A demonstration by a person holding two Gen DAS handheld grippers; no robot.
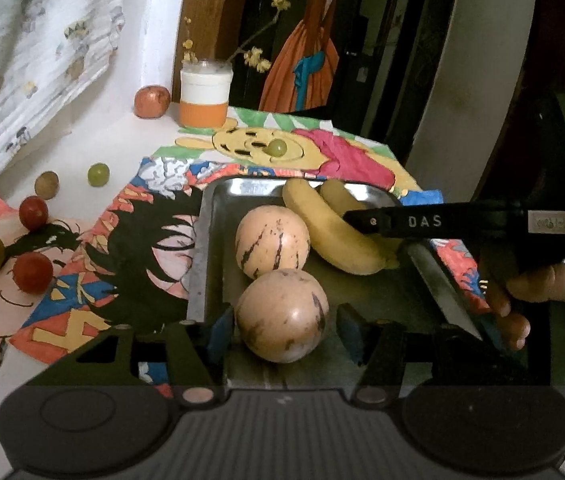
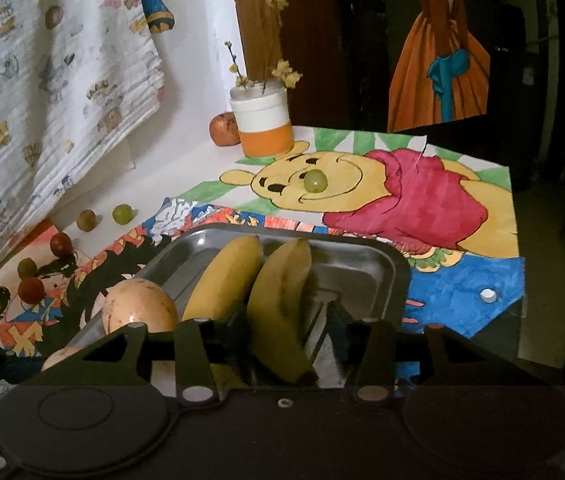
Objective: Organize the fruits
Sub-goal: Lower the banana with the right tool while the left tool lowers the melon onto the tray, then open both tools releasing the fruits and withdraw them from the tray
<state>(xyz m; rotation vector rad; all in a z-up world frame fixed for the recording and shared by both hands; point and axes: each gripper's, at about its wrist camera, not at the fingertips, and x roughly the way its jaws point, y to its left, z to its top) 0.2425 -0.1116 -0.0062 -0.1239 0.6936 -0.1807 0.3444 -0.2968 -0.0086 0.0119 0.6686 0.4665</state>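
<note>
The left gripper (image 1: 282, 330) is hovering low over the near end of the metal tray (image 1: 202, 248), its jaws released: the blue pads are standing on either side of a pale striped melon (image 1: 282, 314) without pressing on it. A second melon (image 1: 272, 242) is lying just beyond, at 12 o'clock from the first, touching it. At 2 o'clock from the melons, two bananas (image 1: 330, 232) are lying side by side in the tray. The right gripper (image 2: 286, 332) is standing over the near banana (image 2: 278, 308), jaws apart and not squeezing it. On the desk (image 1: 94, 140), at 9 o'clock from the tray, loose grapes (image 1: 33, 213) are sitting scattered over the painted sheets (image 1: 102, 248); one green grape (image 2: 315, 181) is resting on the bear drawing at 12 o'clock.
</note>
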